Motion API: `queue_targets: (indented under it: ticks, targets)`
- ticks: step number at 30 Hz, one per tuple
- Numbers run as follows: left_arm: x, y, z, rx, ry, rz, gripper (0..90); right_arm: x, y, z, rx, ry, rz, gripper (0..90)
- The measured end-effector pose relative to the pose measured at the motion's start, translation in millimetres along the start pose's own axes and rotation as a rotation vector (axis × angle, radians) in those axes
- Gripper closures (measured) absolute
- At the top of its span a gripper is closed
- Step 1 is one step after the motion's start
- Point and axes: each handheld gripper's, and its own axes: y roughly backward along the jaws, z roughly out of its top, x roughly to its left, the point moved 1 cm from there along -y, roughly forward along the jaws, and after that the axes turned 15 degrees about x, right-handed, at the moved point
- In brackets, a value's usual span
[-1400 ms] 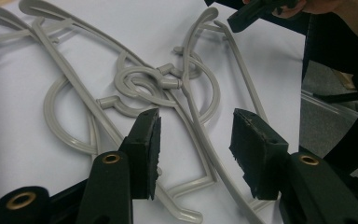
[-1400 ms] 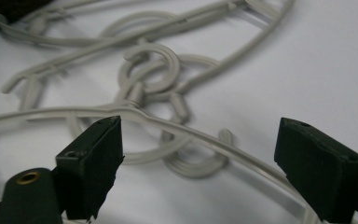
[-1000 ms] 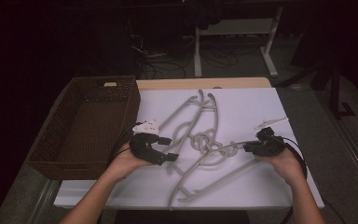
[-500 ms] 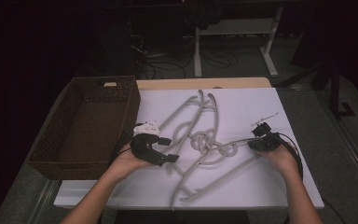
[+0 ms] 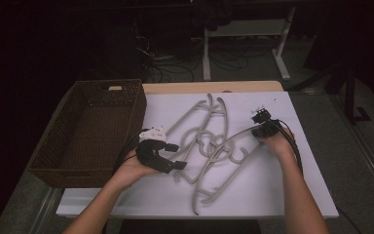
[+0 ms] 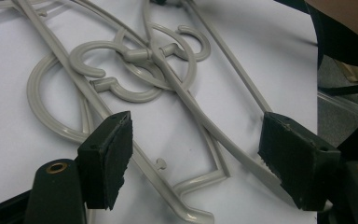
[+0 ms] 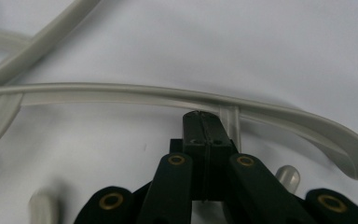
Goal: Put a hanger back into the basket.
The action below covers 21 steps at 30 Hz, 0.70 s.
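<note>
A white table [image 5: 292, 185] is standing on a grey floor [image 5: 365, 161] in a dim room. Behind it, a white desk frame [image 5: 246, 34] is sitting in near darkness, with cables [image 5: 160, 58] lying across the floor beneath it.

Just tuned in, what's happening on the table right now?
A person is sorting out a tangle of grey plastic clothes hangers on a white-covered table. The right tool is shut, its pads pinched on the thin rim of one hanger's arm. The left tool hangs open over the pile. A brown wicker basket sits at the left.
</note>
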Motion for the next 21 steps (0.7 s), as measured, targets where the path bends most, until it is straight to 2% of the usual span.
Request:
queue_targets:
  ticks: [6,8,12,17,21]
  targets:
    - [1.7,1.0,-0.9,-0.004,0.004,0.002,25.9,-5.0,-8.2,26.9,-0.001,0.009,-0.044,89.3]
    - [2.2,2.0,-1.4,-0.007,0.006,0.003,25.6,-6.6,-8.1,29.1,-0.001,-0.002,-0.026,89.1]
    - [3.2,3.4,-1.7,-0.015,0.01,0.003,25.3,-2.6,5.5,20.3,-0.039,-0.004,-0.009,80.4]
    - [1.5,2.0,-1.5,-0.008,0.009,0.007,24.6,15.2,30.0,-0.1,-0.097,0.017,0.033,72.2]
    - [0.3,2.7,-0.6,-0.011,0.006,0.01,24.1,26.2,42.8,-18.2,-0.123,0.003,0.053,66.1]
